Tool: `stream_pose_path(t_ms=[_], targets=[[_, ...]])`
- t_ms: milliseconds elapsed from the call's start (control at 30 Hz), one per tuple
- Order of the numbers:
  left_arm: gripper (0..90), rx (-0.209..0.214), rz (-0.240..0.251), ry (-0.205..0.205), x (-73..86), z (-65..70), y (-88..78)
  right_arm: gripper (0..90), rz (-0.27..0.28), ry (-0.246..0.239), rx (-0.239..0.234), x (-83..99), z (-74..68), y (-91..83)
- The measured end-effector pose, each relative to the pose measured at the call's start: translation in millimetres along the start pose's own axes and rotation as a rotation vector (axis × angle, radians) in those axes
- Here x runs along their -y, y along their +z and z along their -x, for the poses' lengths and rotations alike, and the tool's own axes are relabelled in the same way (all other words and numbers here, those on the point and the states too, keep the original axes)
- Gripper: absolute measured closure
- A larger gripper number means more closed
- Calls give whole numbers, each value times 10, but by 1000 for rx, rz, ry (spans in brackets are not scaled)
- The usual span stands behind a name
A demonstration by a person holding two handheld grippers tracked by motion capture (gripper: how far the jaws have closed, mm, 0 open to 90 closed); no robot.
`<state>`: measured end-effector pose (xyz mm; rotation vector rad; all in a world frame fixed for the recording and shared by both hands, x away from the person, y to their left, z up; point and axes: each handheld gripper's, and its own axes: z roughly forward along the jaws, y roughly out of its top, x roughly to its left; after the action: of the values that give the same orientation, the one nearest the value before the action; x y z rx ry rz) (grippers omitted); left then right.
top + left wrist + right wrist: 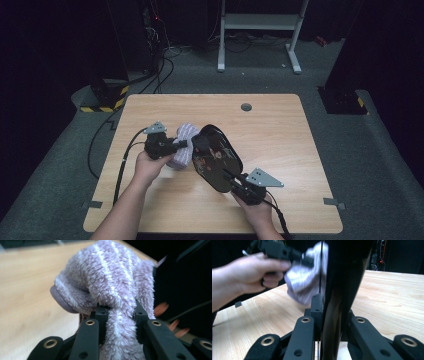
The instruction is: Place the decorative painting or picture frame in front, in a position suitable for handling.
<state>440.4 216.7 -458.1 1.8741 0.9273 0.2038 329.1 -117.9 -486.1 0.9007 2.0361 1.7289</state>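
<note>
Cloth (184, 145) touches black case (217, 157) mid-table (280, 130), edges well apart.

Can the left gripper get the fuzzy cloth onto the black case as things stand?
Probably yes. The left gripper is shut on the cloth, which already sits against the black case that the right gripper holds tilted up, with nothing between.
</note>
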Motion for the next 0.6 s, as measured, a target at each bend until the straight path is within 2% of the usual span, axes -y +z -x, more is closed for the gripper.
stream_pose_path(t_ms=[67, 100, 133, 167, 200, 233, 267, 300, 367, 600], targets=[[734, -3, -49, -1, 121, -28, 70, 802, 2, 0, -2, 0, 2, 2], [734, -9, -110, 23, 237, -15, 166, 802, 2, 1, -3, 1, 1, 3], [734, -14, -139, 47, 289, 2, 214, 803, 2, 1, -3, 1, 1, 3], [734, -18, -162, 63, 337, 27, 257, 803, 2, 2, -3, 1, 2, 3], [734, -18, -162, 63, 337, 27, 257, 802, 2, 2, -3, 1, 2, 3], [735, -23, -193, 93, 414, 66, 318, 803, 1, 2, -4, 1, 2, 2], [736, -23, -193, 93, 414, 66, 318, 803, 1, 2, -4, 1, 2, 2], [737, -30, -206, 124, 474, 111, 349, 803, 1, 2, -4, 2, 1, 0], [740, -45, -206, 154, 510, 145, 350, 803, 1, 2, -7, 2, 5, -3], [744, -67, -194, 183, 553, 191, 348, 803, 5, 4, -9, 4, 5, -7]])
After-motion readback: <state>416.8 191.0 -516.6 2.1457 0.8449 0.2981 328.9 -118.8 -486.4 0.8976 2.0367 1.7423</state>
